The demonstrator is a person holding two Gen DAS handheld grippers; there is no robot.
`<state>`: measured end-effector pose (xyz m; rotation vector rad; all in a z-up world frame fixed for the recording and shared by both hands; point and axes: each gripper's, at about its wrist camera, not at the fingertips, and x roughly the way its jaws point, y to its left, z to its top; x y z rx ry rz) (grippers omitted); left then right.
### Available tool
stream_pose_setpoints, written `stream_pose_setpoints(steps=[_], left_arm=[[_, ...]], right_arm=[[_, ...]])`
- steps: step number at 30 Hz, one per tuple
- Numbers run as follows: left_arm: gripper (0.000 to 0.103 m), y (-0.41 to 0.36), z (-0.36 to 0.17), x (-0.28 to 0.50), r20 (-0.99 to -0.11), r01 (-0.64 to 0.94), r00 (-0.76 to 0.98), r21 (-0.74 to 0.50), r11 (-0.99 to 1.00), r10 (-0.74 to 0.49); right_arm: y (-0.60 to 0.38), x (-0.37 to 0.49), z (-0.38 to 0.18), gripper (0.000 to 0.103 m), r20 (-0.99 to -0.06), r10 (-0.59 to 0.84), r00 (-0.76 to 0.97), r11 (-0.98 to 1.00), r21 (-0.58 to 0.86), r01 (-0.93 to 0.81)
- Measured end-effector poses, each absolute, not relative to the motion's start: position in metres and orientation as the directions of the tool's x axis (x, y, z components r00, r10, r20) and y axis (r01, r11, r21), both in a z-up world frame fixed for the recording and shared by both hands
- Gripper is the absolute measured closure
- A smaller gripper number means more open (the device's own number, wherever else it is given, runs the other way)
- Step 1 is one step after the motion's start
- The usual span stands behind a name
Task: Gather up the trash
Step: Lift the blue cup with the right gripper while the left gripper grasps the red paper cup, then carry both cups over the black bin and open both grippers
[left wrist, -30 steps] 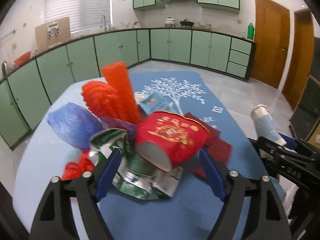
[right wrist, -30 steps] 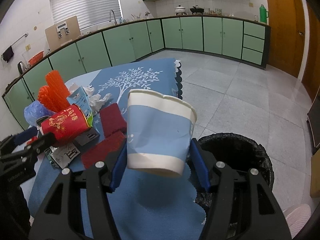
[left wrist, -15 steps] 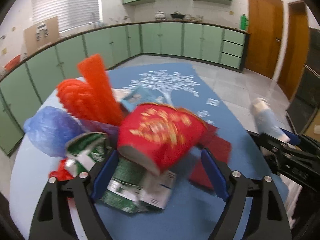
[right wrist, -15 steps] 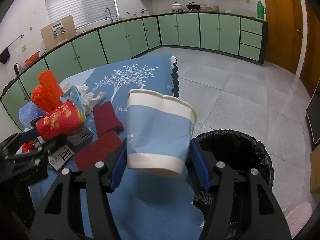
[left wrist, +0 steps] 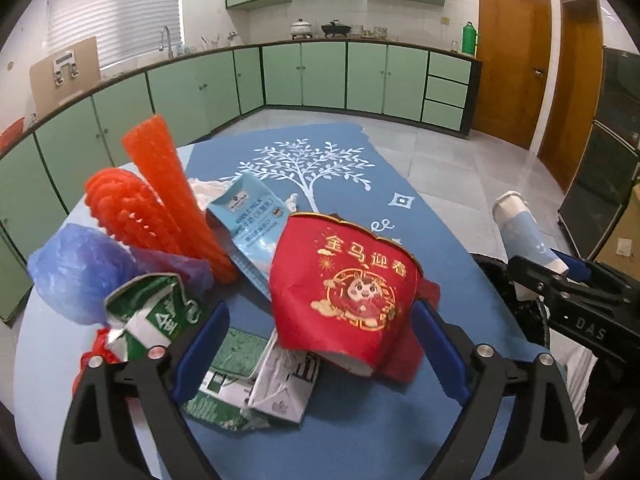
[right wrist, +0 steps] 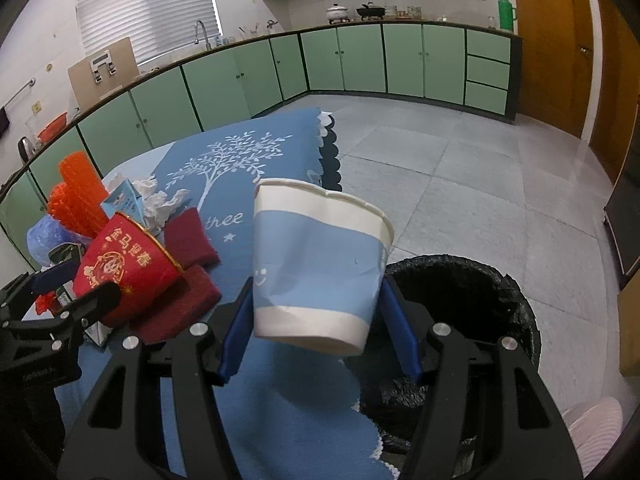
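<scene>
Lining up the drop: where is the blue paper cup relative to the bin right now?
In the right wrist view the blue paper cup is clamped in the right gripper, above the table's edge, with the black-lined bin just to its right and below.

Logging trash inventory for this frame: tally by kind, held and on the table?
Paper cups: 2, red printed paper cup and blue-and-white paper cup, one per gripper
Milk cartons: 3, light blue, crushed green, flattened green-and-white
Orange foam net sleeves: 2
Blue plastic bag: 1
Dark red cloths: 2
White crumpled tissue clump: 1
Total: 11
</scene>
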<state>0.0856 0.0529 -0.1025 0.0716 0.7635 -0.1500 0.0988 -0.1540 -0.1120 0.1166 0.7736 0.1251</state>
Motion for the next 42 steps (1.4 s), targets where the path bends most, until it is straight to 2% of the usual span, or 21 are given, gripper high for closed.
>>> stream_pose_setpoints(steps=[7, 8, 9, 10, 13, 20, 31, 42], left_arm=[[0.009, 0.036, -0.115, 0.096, -0.721, 0.177, 0.689, 0.067, 0.982, -0.075], [0.012, 0.035, -0.115, 0.094, -0.719, 0.177, 0.691, 0.076, 0.981, -0.069], [0.023, 0.033, -0.115, 0.093, -0.717, 0.178, 0.694, 0.087, 0.98, -0.062], [0.028, 0.03, -0.117, 0.095, -0.72, 0.183, 0.691, 0.088, 0.979, -0.065], [0.032, 0.029, -0.117, 0.092, -0.718, 0.177, 0.692, 0.075, 0.981, -0.07], [0.047, 0.031, -0.105, 0.079, -0.692, 0.166, 0.718, 0.059, 0.984, -0.079], [0.049, 0.026, -0.085, 0.062, -0.652, 0.18, 0.75, 0.043, 0.983, -0.109], [0.049, -0.025, -0.071, 0.076, -0.62, 0.297, 0.751, 0.007, 0.955, -0.229]], right_arm=[[-0.156, 0.1, -0.113, 0.043, -0.692, 0.157, 0.705, 0.986, 0.153, -0.069], [-0.157, 0.1, -0.113, 0.043, -0.691, 0.156, 0.706, 0.986, 0.154, -0.067], [-0.157, 0.101, -0.113, 0.043, -0.691, 0.156, 0.705, 0.986, 0.155, -0.066], [-0.158, 0.101, -0.113, 0.043, -0.691, 0.157, 0.706, 0.985, 0.157, -0.065], [-0.159, 0.101, -0.113, 0.043, -0.69, 0.156, 0.707, 0.985, 0.16, -0.062], [-0.162, 0.099, -0.109, 0.043, -0.677, 0.159, 0.718, 0.984, 0.166, -0.062], [-0.169, 0.091, -0.098, 0.044, -0.652, 0.154, 0.743, 0.984, 0.167, -0.058], [-0.227, 0.075, -0.086, 0.044, -0.636, 0.047, 0.77, 0.986, 0.152, 0.065]])
